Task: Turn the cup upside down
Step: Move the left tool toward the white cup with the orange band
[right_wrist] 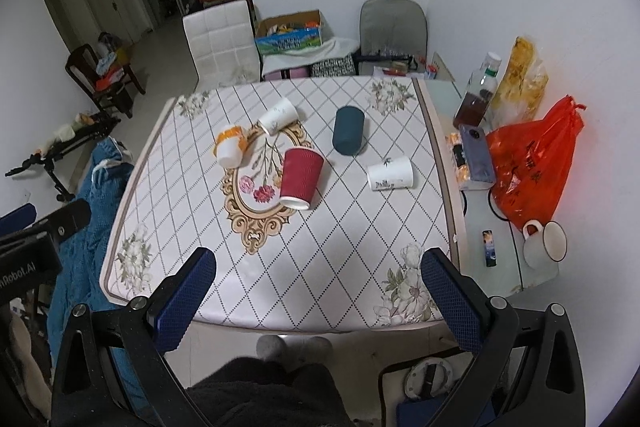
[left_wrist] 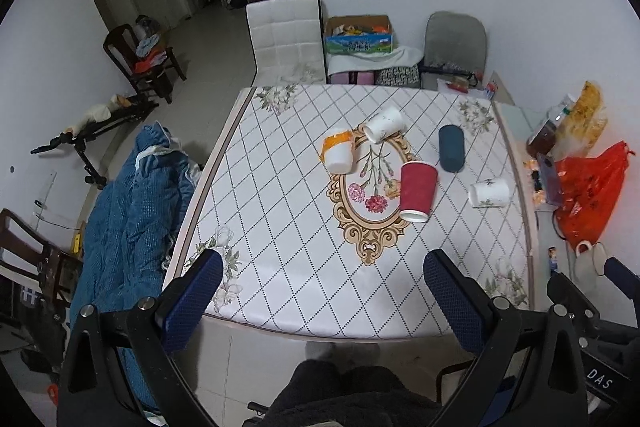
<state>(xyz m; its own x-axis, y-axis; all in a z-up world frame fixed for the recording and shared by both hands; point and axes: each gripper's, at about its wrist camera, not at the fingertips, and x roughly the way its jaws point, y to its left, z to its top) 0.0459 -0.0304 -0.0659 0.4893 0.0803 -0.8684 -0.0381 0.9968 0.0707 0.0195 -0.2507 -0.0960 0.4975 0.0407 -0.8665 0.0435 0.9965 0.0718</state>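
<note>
Several cups lie on their sides on the table [left_wrist: 280, 267] [right_wrist: 360, 247]: a red ribbed paper cup [left_wrist: 417, 191] [right_wrist: 300, 177], a dark teal cup [left_wrist: 451, 147] [right_wrist: 349, 129], a white cup with an orange band [left_wrist: 339, 151] [right_wrist: 230, 147], a white cup at the back [left_wrist: 385, 125] [right_wrist: 279, 115] and a white printed cup at the right [left_wrist: 489, 192] [right_wrist: 390, 173]. My left gripper [left_wrist: 322, 269] is open and empty above the table's near edge. My right gripper [right_wrist: 318, 265] is open and empty there too.
A side table at the right holds an orange plastic bag [right_wrist: 532, 163], a bottle [right_wrist: 478, 95], a phone [right_wrist: 476, 153] and a white enamel mug [right_wrist: 544, 245]. Chairs [left_wrist: 286, 39] and a box [left_wrist: 358, 35] stand behind the table. A blue blanket [left_wrist: 136, 203] lies at the left.
</note>
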